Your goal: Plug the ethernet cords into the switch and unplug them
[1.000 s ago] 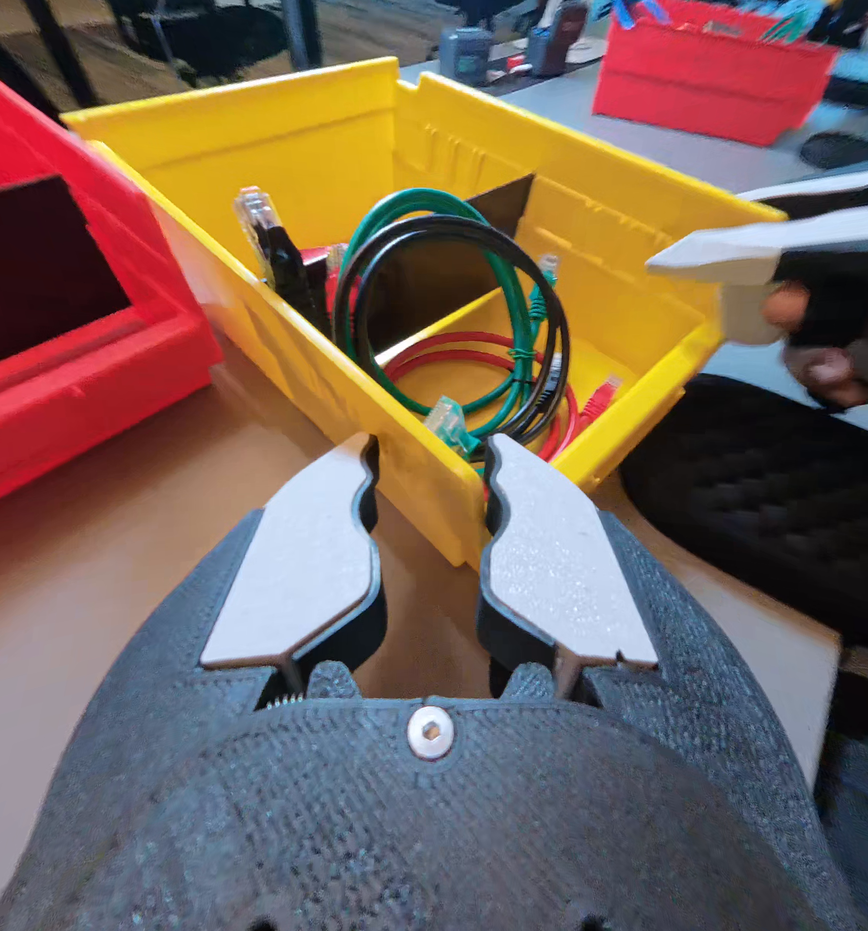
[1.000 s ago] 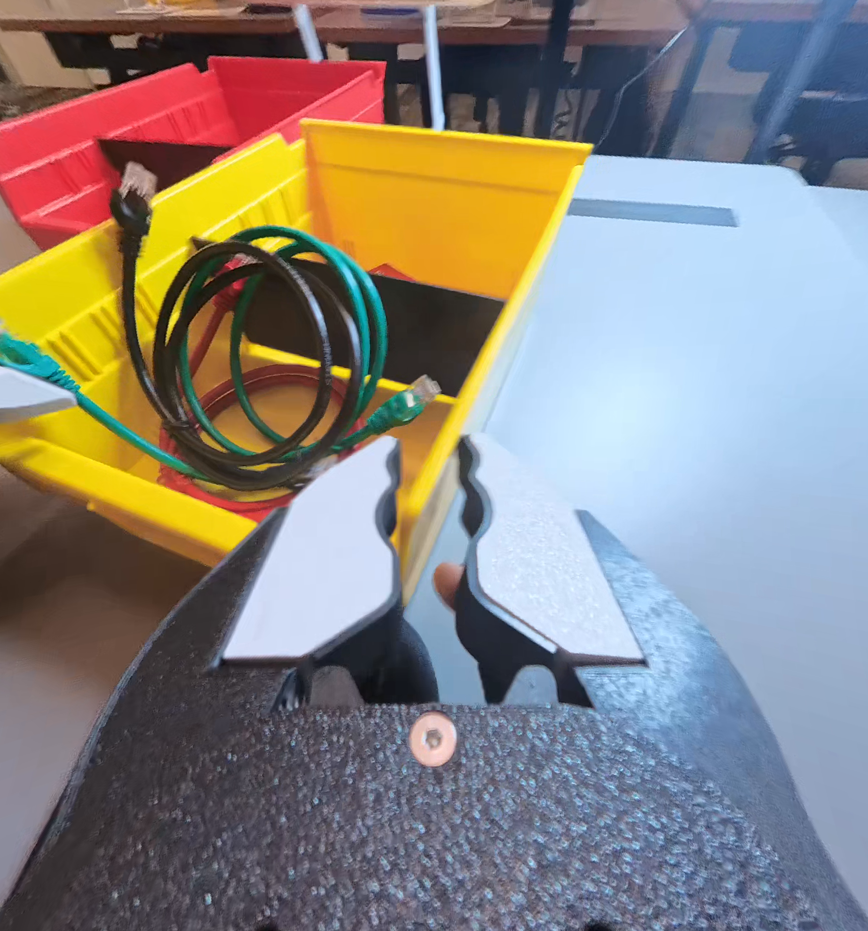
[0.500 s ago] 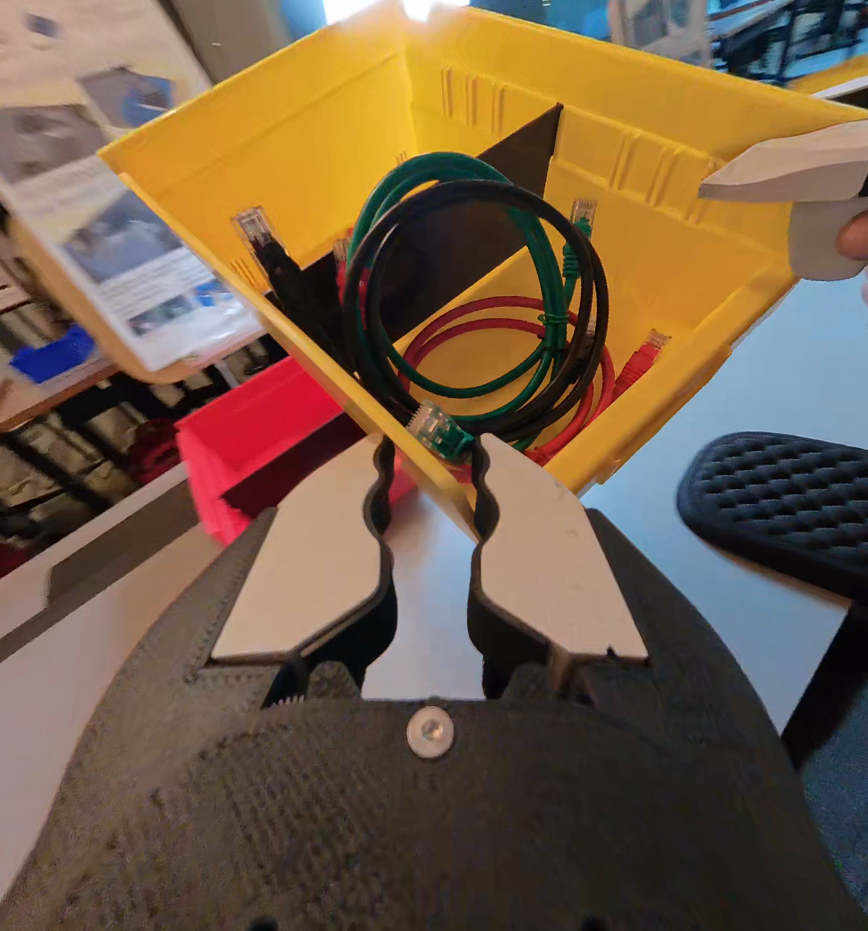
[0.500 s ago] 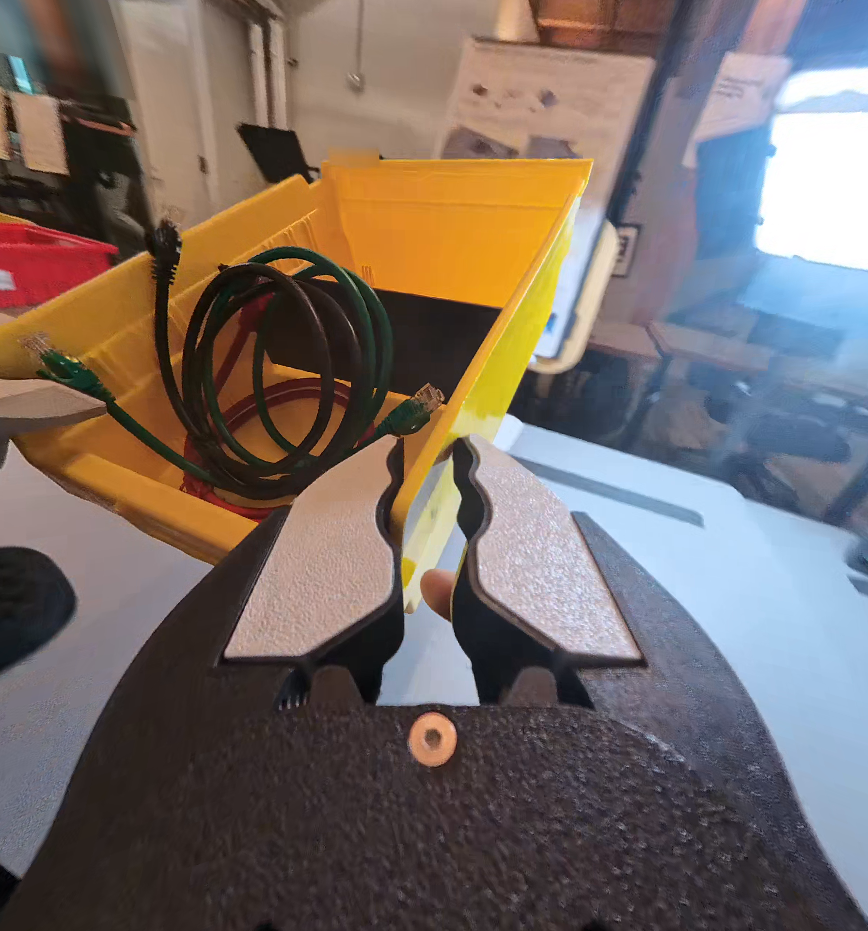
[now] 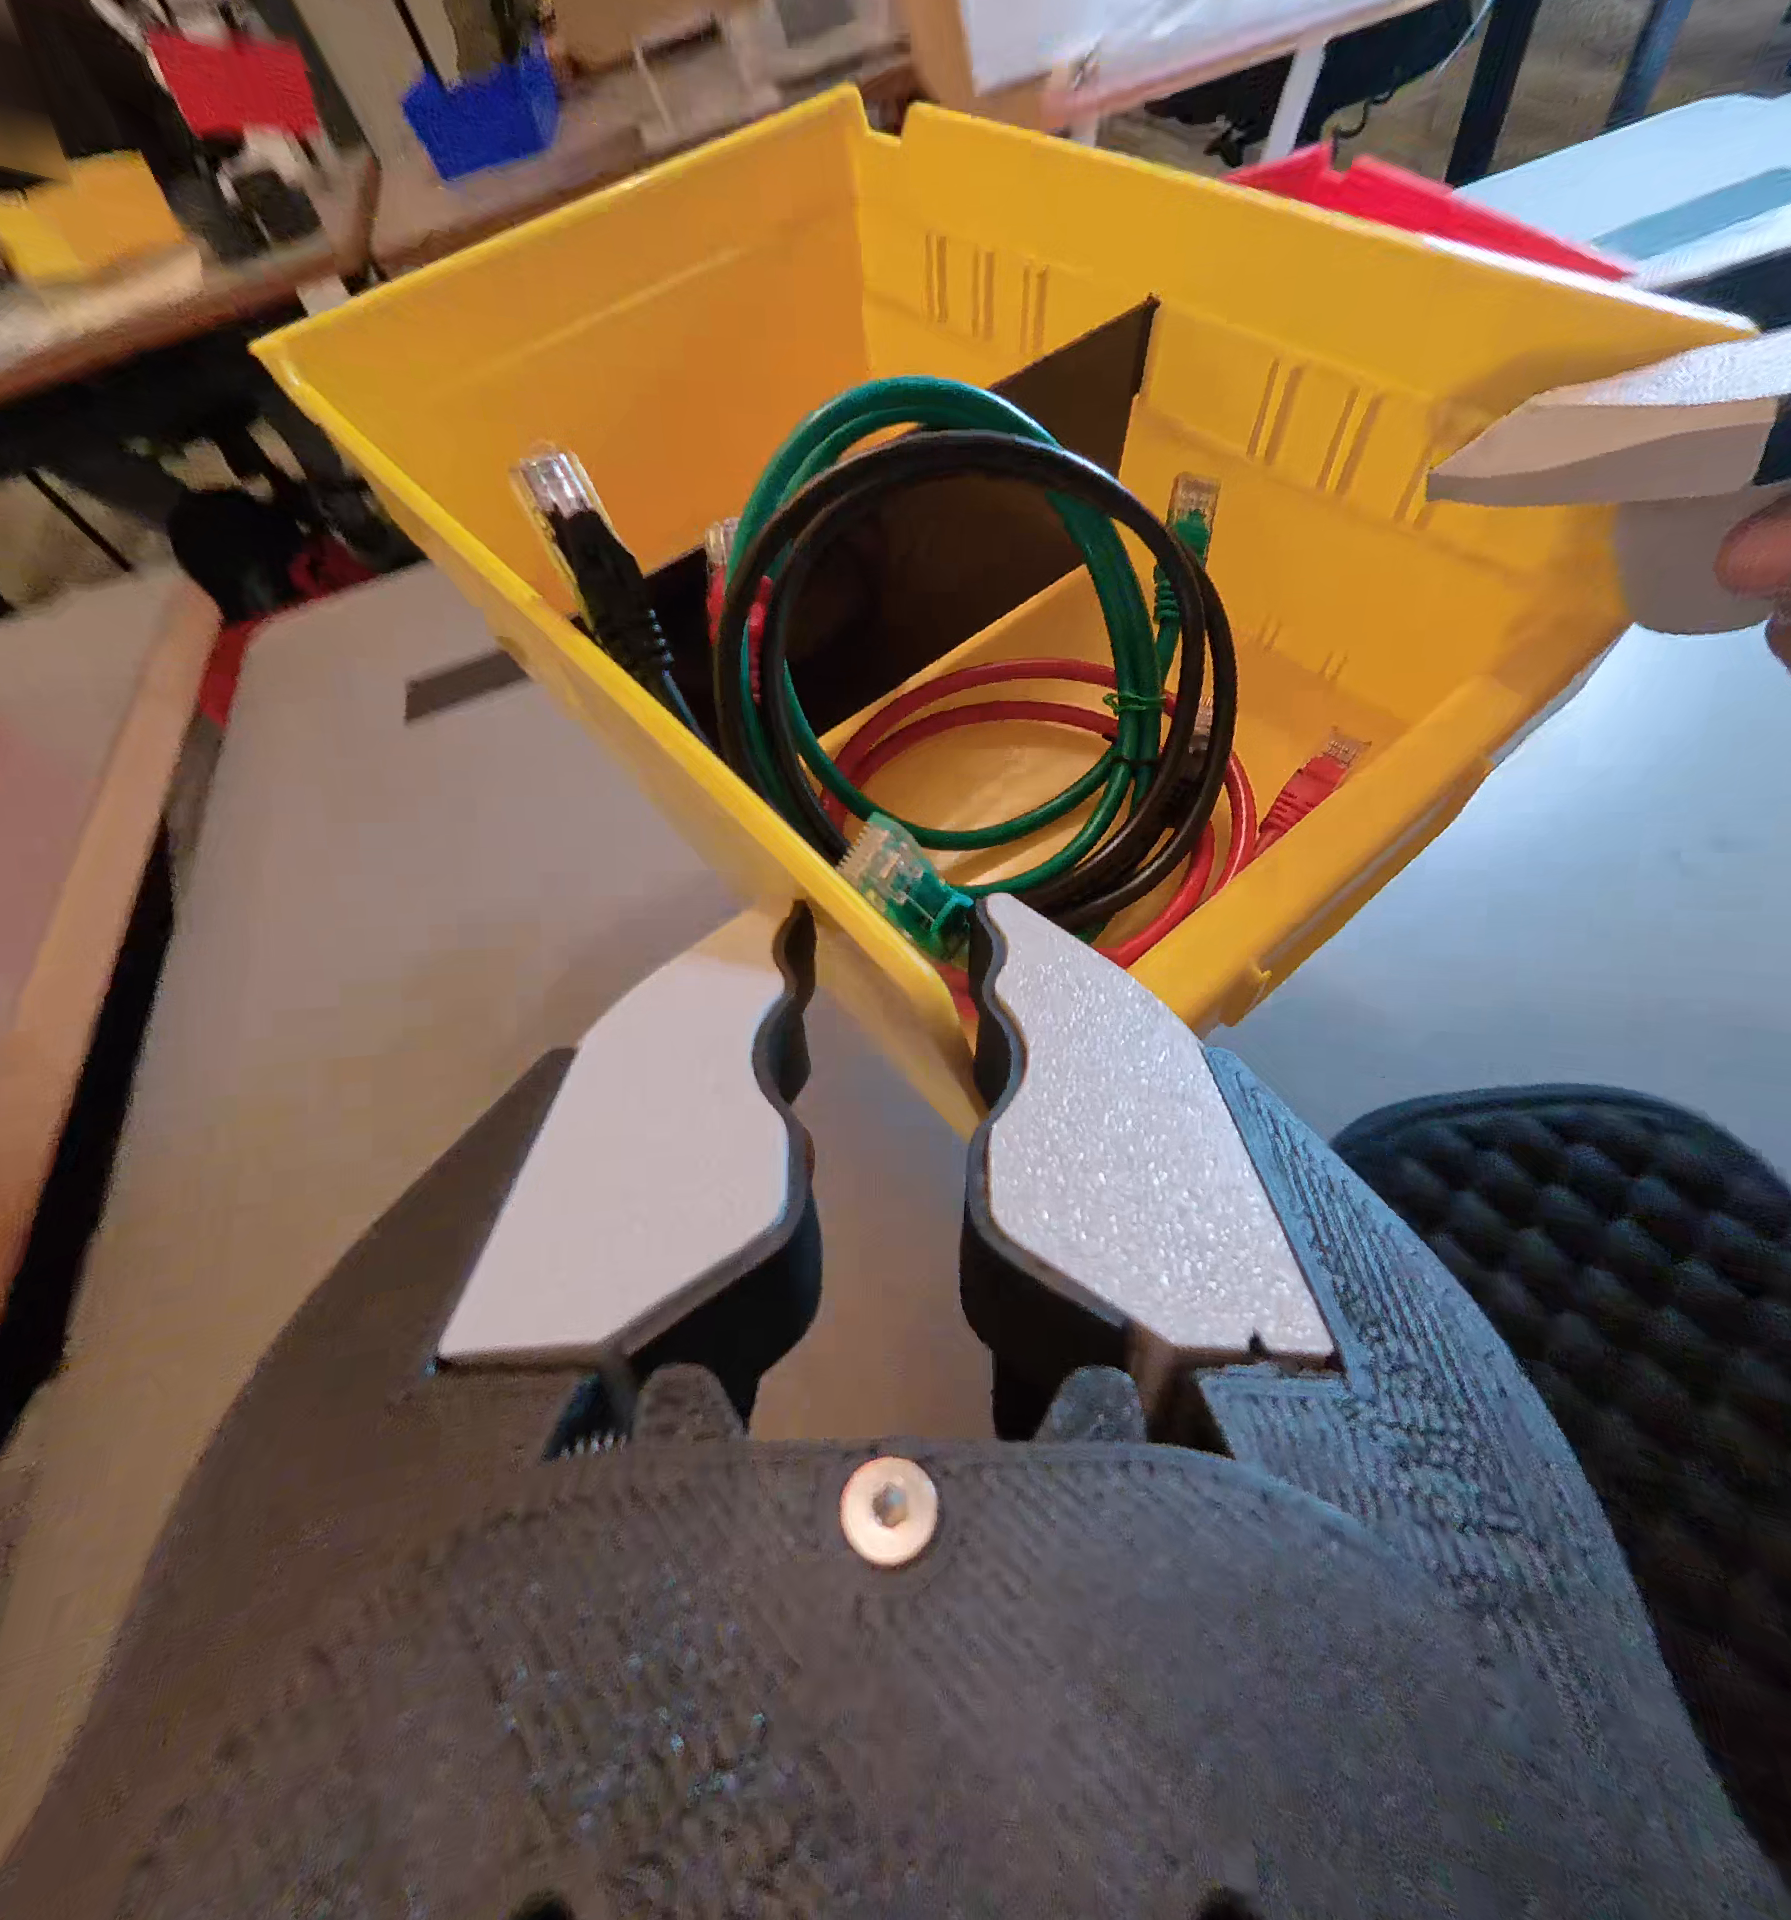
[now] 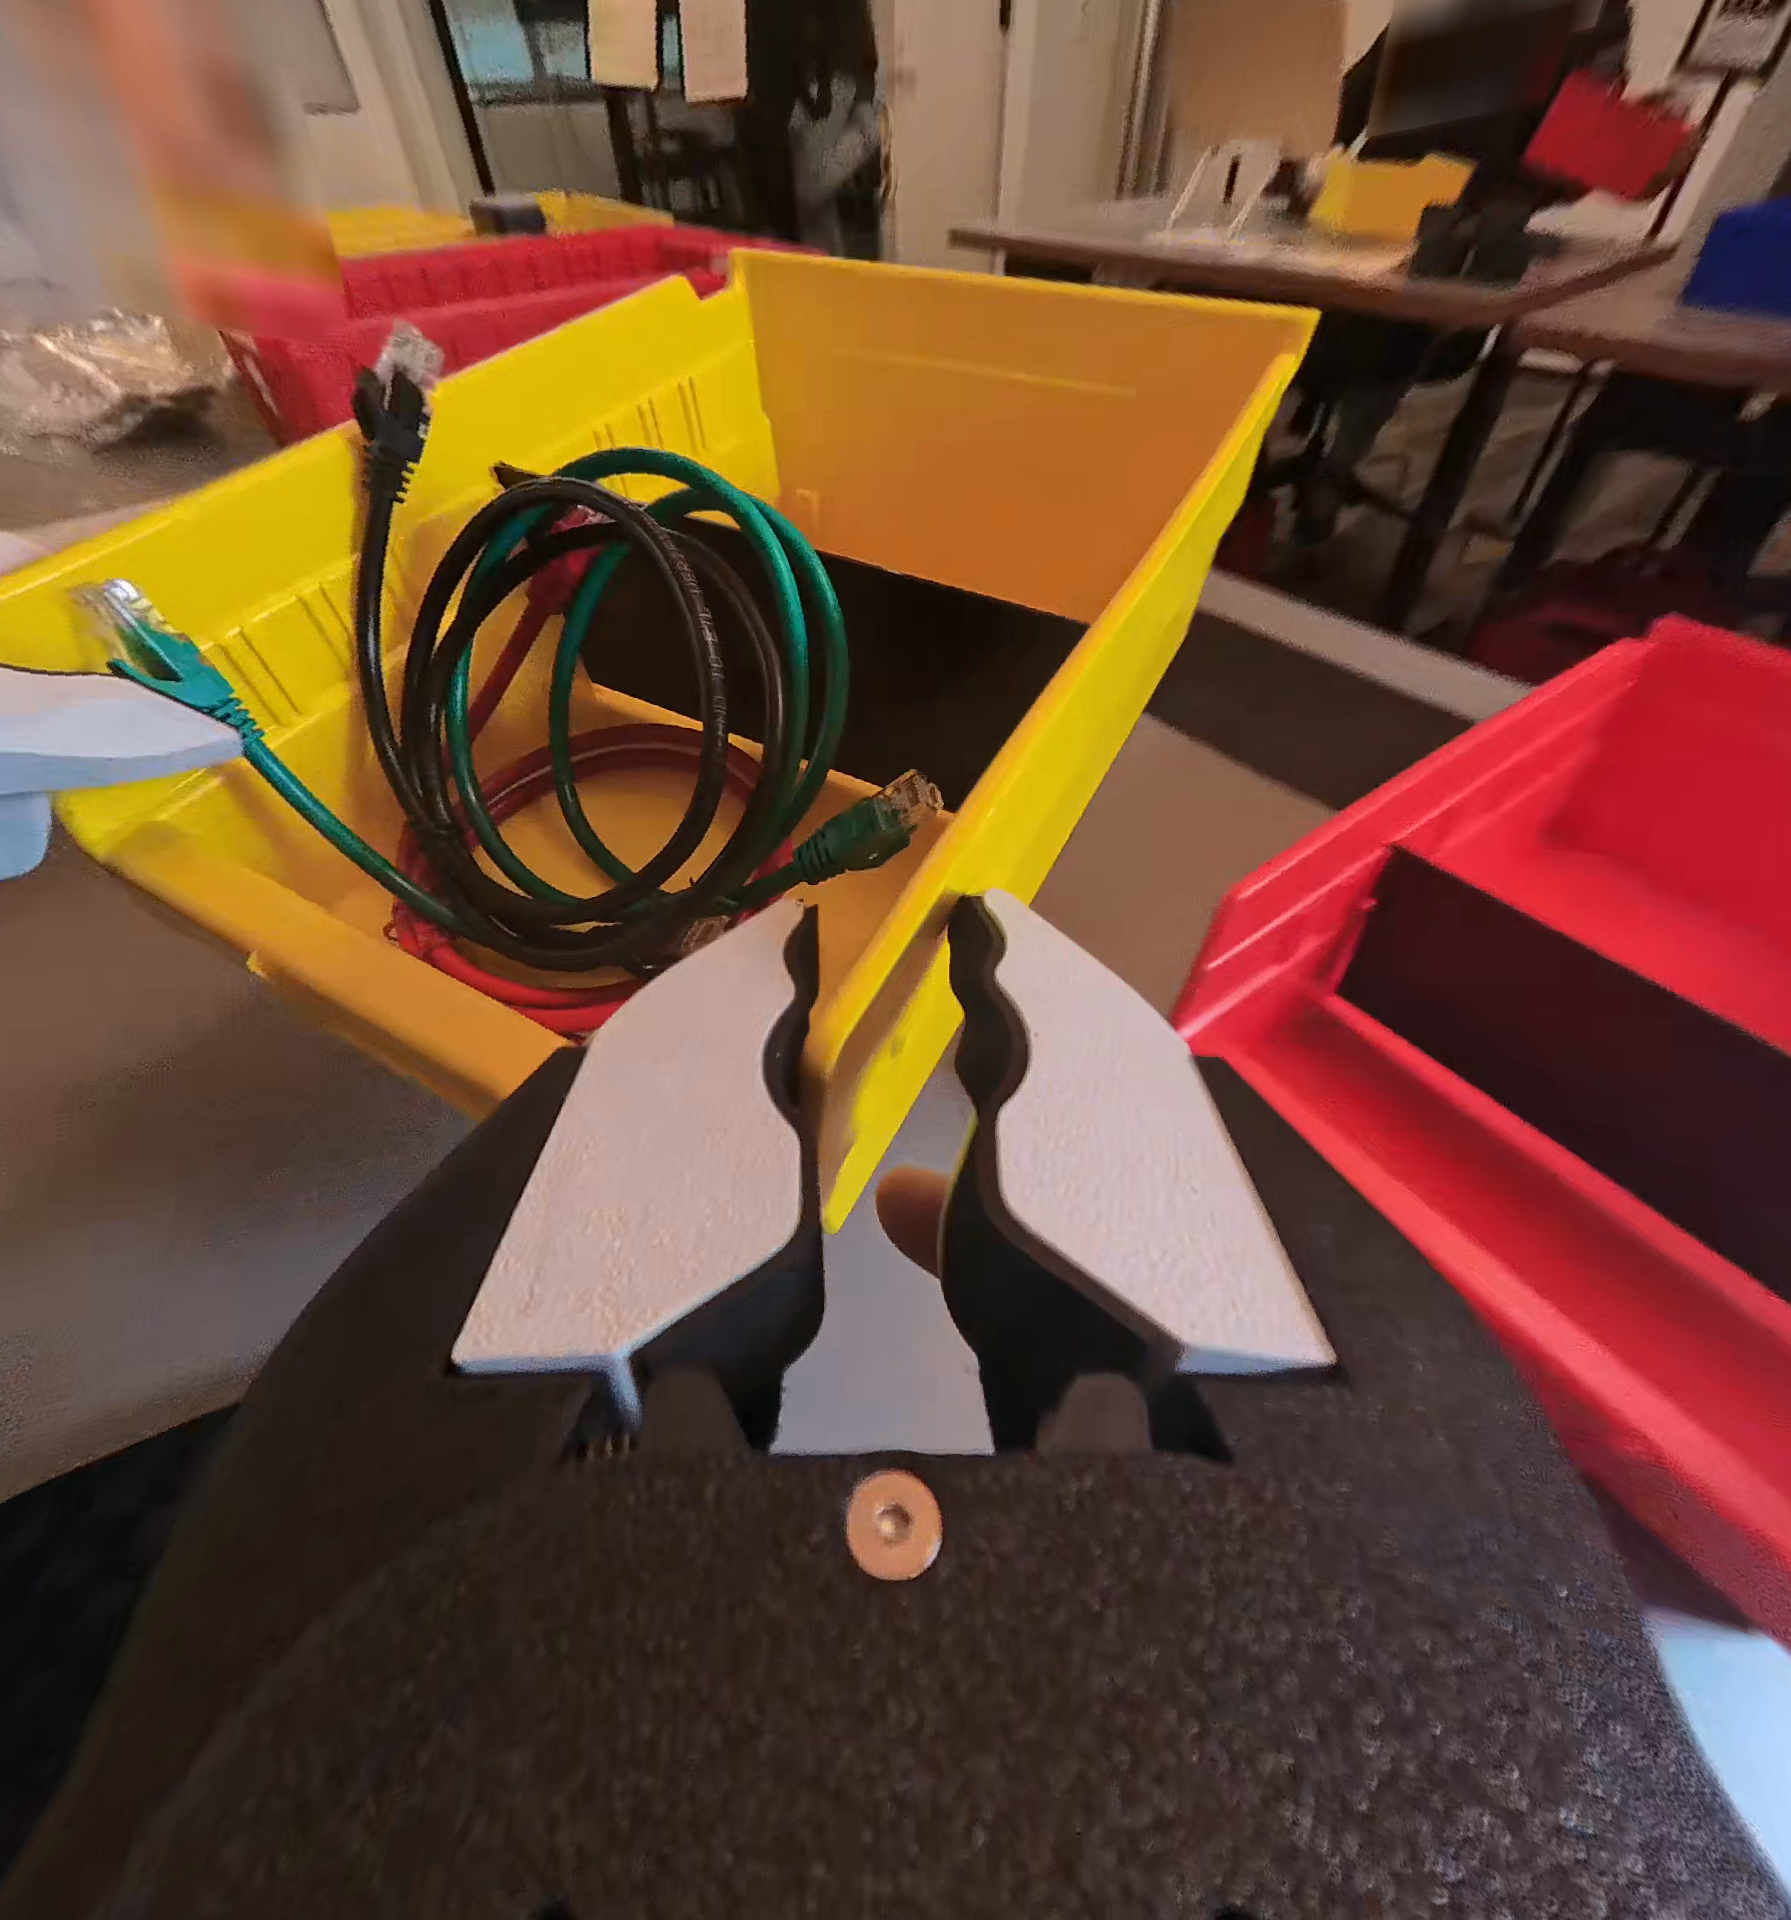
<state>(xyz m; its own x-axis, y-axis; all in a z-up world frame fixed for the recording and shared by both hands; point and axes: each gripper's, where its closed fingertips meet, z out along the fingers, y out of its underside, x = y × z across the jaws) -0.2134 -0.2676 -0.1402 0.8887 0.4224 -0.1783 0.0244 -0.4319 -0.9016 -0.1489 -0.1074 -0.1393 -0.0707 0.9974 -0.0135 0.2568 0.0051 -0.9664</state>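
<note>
A yellow bin [image 5: 683,312] holds coiled ethernet cords: a green one [image 5: 1109,561], a black one [image 5: 974,452] and a red one [image 5: 1026,686], in front of a black divider [image 5: 974,551]. My left gripper [image 5: 886,925] is shut on the bin's near side wall, which runs between its fingers. My right gripper [image 6: 880,914] is shut on the opposite side wall [image 6: 1078,727]. Each gripper also shows at the far rim in the other's view, the right one [image 5: 1597,447] and the left one [image 6: 91,727]. The bin is held tilted above the table. No switch is in view.
A grey table [image 5: 403,935] lies under the bin. A red bin [image 6: 1597,1039] with a black divider stands close on the right in the right wrist view. A black mesh chair seat [image 5: 1649,1299] is near the table edge. Other tables with bins stand behind. Across from one pair of fingers to the other is roughly 20 cm.
Both grippers have kept their hold and carried the yellow bin up off the brown surface and across the room. The background has swung round, and a red bin now lies on the right.
</note>
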